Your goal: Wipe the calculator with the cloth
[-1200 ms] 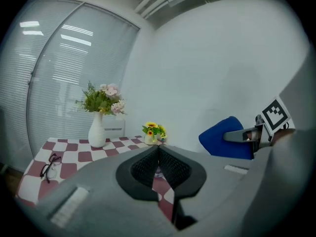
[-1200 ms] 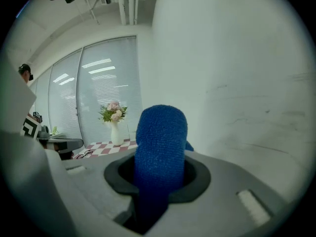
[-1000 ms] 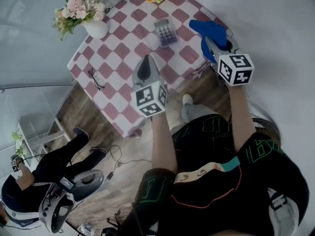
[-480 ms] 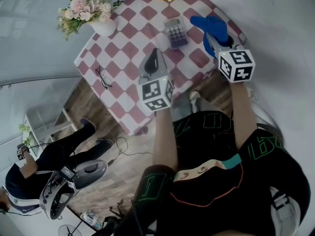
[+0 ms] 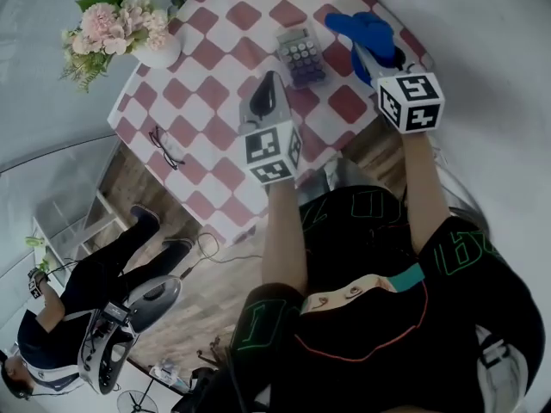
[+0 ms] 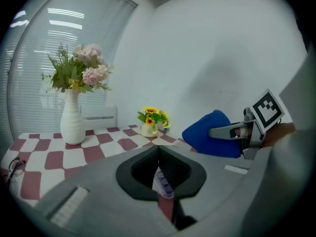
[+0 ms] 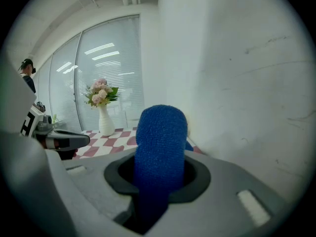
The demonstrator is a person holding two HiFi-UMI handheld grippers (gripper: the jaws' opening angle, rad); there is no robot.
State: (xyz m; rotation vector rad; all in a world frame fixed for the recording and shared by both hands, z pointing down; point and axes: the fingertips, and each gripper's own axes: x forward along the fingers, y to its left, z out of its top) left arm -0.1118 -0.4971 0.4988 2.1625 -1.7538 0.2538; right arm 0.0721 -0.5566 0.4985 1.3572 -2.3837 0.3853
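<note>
The grey calculator (image 5: 300,56) lies flat on the red-and-white checked table (image 5: 225,175), near its far side. My left gripper (image 5: 269,90) hovers just short of it, to its near left, jaws shut with nothing in them. In the left gripper view a strip of the calculator (image 6: 163,182) shows below the closed jaws. My right gripper (image 5: 368,58) is to the right of the calculator, shut on the blue cloth (image 5: 366,31). The cloth (image 7: 160,147) sticks up out of the jaws in a thick roll. From the left gripper view the cloth (image 6: 210,135) hangs above the table's right end.
A white vase of pink flowers (image 5: 157,50) stands at the table's left corner, and a small pot of yellow flowers (image 6: 152,120) at the far edge. Glasses (image 5: 165,147) lie near the left edge. A wall runs along the right. A seated person (image 5: 77,304) is on the floor at lower left.
My left gripper has moved forward, and its tip is closer to the calculator. The right gripper still holds the cloth beside the calculator. The head view has shifted a little.
</note>
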